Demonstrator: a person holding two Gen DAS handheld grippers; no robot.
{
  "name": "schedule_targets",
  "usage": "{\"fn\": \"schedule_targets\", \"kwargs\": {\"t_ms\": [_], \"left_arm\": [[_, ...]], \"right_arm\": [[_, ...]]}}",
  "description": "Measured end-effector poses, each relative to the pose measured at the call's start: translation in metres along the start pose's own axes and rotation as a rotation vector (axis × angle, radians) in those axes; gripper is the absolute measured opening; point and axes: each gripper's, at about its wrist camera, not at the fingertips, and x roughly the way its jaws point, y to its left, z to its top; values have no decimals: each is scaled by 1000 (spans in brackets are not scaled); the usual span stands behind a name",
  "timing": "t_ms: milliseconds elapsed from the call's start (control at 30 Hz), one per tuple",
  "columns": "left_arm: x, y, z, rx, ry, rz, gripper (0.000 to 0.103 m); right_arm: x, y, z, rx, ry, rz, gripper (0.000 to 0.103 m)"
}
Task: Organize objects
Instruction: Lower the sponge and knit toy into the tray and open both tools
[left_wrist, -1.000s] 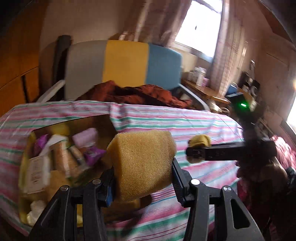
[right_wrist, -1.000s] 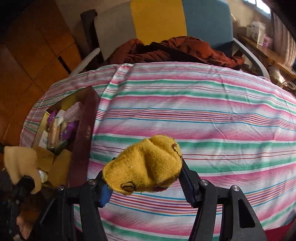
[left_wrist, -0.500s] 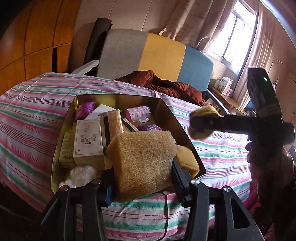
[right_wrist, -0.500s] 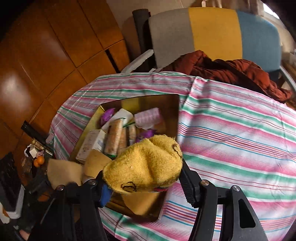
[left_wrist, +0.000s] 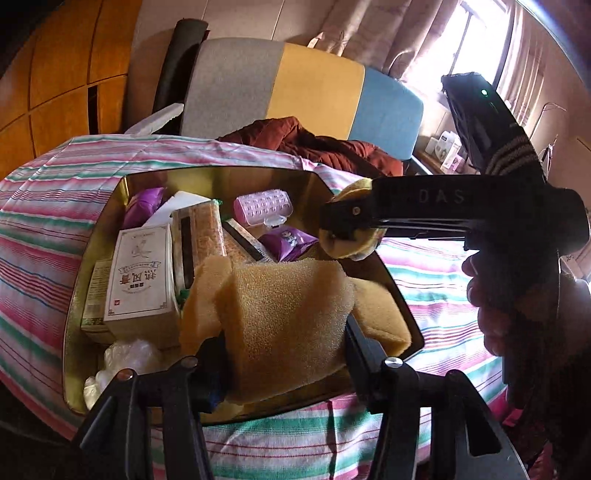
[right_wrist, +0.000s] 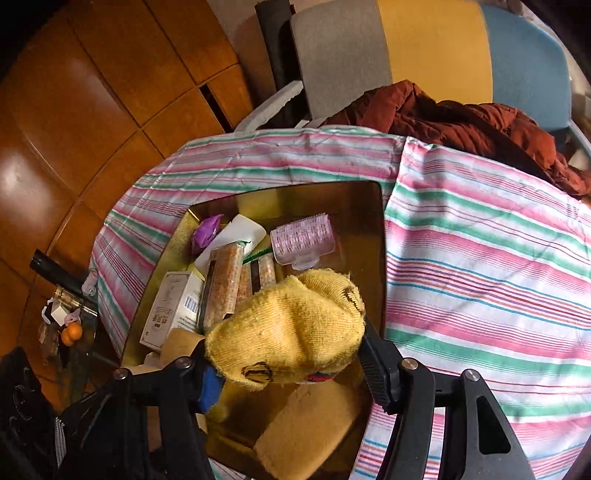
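The left tongs are clenched on a yellow-brown sponge block, which sits low over the near end of the gold-lined box resting on the striped tablecloth of the table. The right tongs are clenched on a yellow knitted cloth, held above the box's right side; in the left wrist view the same cloth hangs just over the box's right rim. Inside the box: a white carton with printed characters at the left, tall packets with an orange pattern beside it, a purple wrapper at the far left corner, a pale pink ribbed case at the far side, a second purple packet near the middle, and crumpled clear plastic at the near left. A second sponge lies in the near right corner. Beyond the table stands a chair with grey, yellow and blue panels, with a rust-red garment on its seat
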Motion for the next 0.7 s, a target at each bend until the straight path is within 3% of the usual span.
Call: {"fn": "schedule_targets", "kwargs": {"t_ms": [33, 133, 167, 233, 467, 600, 700], "left_arm": [[3, 1, 0, 1, 9, 2, 59], [5, 3, -2, -6, 18, 23, 65], [5, 3, -2, -4, 13, 30, 66], [4, 3, -3, -5, 7, 37, 74], [0, 3, -3, -10, -2, 56, 74], [-9, 5, -2, -13, -25, 100, 74], [-17, 7, 2, -20, -52, 164, 74]], "right_arm": [[4, 1, 0, -2, 8, 1, 65], [16, -3, -1, 12, 25, 2, 83], [18, -4, -2, 21, 28, 3, 85], [21, -8, -4, 37, 29, 3, 86], [20, -7, -7, 28, 22, -13, 87], [12, -3, -10, 20, 0, -28, 88], [2, 2, -13, 0, -36, -55, 95]]}}
